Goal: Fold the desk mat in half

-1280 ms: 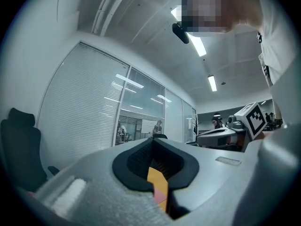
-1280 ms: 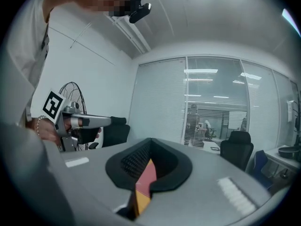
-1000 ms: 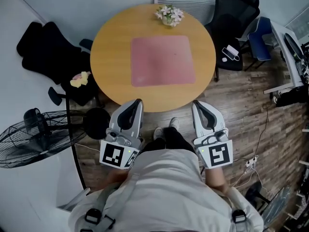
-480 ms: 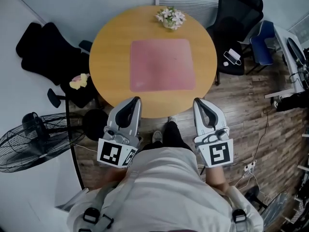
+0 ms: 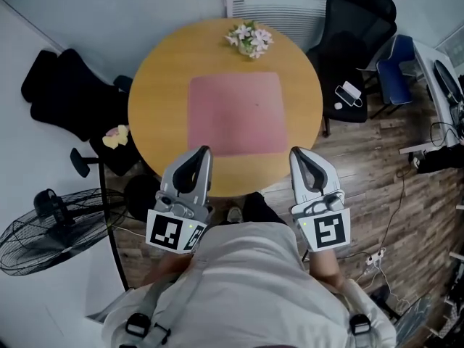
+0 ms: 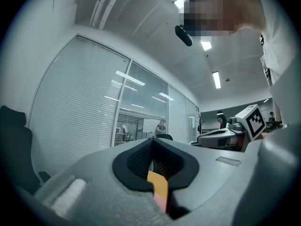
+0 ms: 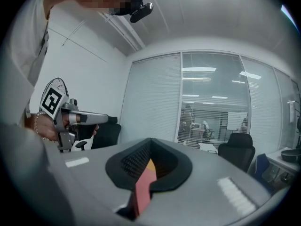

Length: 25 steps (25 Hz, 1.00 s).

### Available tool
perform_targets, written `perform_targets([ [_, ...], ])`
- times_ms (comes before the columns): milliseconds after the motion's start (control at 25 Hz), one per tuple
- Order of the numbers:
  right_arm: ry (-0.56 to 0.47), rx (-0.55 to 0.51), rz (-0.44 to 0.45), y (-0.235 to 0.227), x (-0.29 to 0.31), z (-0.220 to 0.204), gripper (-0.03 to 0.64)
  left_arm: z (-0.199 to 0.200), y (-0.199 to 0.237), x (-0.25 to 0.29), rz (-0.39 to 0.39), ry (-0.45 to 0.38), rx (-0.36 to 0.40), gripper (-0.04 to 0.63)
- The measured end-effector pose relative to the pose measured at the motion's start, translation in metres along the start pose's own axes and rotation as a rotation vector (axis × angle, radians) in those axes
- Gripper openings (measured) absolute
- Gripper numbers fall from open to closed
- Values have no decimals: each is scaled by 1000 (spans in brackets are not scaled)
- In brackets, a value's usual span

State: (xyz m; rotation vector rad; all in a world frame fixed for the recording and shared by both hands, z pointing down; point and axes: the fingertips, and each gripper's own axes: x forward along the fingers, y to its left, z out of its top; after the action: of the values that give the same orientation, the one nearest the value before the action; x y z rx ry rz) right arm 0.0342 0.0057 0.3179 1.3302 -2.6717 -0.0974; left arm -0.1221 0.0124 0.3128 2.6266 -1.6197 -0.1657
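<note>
Our left gripper (image 5: 204, 153) has its jaws closed on nothing, by the near edge of the round table (image 5: 156, 93). The pink desk mat (image 5: 235, 114) lies flat in the middle. Our right gripper (image 5: 294, 154) is closed and empty too.

My left gripper (image 5: 205, 152), right gripper (image 5: 295, 153) grey, black-white square markers (image 5: 171, 231); desk mat (image 5: 235, 113) pink; table (image 5: 156, 100) honey-orange; flowers (image 5: 249, 38) white-pink.

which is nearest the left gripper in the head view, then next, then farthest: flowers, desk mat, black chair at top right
From the left gripper:
1. desk mat, just ahead on the table.
2. flowers, at the table's far edge.
3. black chair, beyond the table at the far right.
</note>
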Motion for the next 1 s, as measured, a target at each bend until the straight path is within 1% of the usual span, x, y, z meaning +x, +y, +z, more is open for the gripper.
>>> perform_targets([
  [240, -7, -1, 0, -44, 19, 0, 5, 2, 1, 45, 8, -5, 12, 3],
  [400, -14, -22, 5, -71, 28, -3, 5, 0, 0, 72, 17, -4, 13, 3],
  [480, 14, -16, 6, -81, 30, -9, 5, -1, -2, 83, 19, -4, 12, 3],
  [560, 40, -31, 11, -92, 30, -18, 5, -3, -4, 93, 23, -4, 11, 3],
  [720, -11, 4, 24, -106, 41, -9, 5, -8, -7, 112, 31, -2, 11, 3],
  [800, -12, 11, 31, -113, 44, -10, 5, -10, -7, 120, 38, 2, 13, 3],
  [1000, -8, -15, 38, -126, 52, -16, 5, -16, -1, 129, 56, 16, 9, 3],
])
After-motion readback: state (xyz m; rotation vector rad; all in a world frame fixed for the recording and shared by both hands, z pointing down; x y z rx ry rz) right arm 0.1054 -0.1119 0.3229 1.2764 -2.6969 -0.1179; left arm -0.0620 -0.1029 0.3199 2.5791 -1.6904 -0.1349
